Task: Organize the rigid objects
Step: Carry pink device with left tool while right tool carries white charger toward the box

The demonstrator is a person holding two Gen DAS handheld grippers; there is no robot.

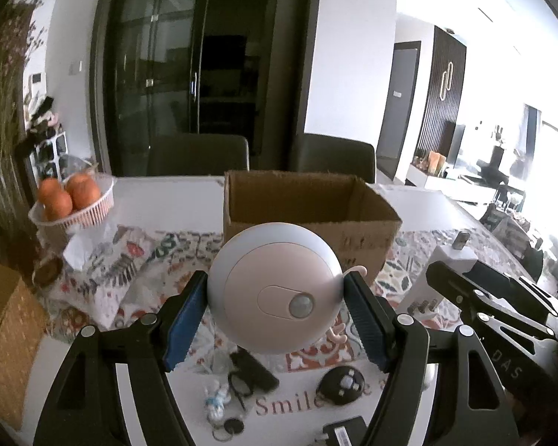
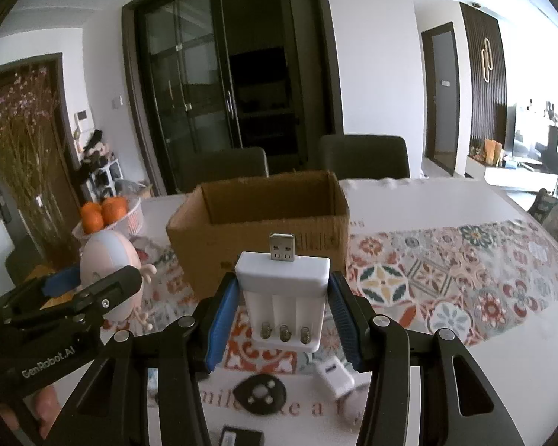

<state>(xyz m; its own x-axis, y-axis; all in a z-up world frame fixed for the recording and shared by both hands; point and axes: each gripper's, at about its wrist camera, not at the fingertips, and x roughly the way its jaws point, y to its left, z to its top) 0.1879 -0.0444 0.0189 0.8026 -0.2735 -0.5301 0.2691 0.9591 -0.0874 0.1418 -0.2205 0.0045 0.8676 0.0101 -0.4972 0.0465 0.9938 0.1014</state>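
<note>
My left gripper (image 1: pixel 275 293) is shut on a round white night light (image 1: pixel 275 286) with a small sensor on its face, held above the table. My right gripper (image 2: pixel 283 304) is shut on a white USB battery charger (image 2: pixel 284 297), plug pointing up. Both hang in front of an open cardboard box (image 1: pixel 308 208) (image 2: pixel 256 215) on the patterned runner. In the right wrist view the left gripper (image 2: pixel 93 290) and its night light (image 2: pixel 108 256) show at the left. In the left wrist view the right gripper (image 1: pixel 476 297) shows at the right edge.
On the table below lie a black round remote (image 1: pixel 340 384) (image 2: pixel 262 394), a black car key (image 1: pixel 253 368), a small keyring figure (image 1: pixel 215 397), a white adapter (image 2: pixel 333 375) and a black device (image 1: pixel 344 431). A basket of oranges (image 1: pixel 70 200) stands at the left. Two chairs (image 1: pixel 197 152) are behind the table.
</note>
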